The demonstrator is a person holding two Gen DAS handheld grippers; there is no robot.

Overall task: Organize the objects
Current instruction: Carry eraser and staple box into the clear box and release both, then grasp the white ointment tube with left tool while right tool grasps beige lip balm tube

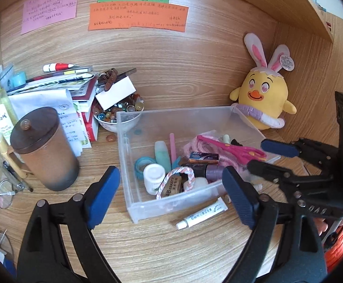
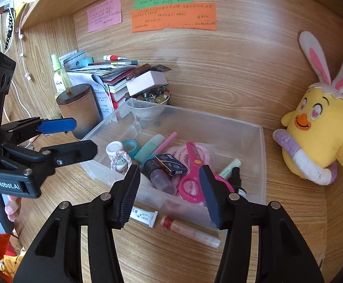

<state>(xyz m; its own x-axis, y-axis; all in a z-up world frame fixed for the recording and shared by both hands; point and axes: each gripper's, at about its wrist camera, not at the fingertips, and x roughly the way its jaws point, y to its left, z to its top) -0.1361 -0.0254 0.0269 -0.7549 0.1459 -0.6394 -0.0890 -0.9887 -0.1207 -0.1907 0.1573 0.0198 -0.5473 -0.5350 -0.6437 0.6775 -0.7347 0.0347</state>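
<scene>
The clear plastic storage bin (image 1: pixel 171 122) sits on the wood-grain bench (image 1: pixel 171 247) just ahead of both tools, nearly full. The left tool (image 1: pixel 171 195) and right tool (image 2: pixel 171 188) hang released, empty. Near their tips lie a white tube (image 1: pixel 200 215) and pinkish stick (image 2: pixel 190 231); a careless grab could roll either away.
</scene>
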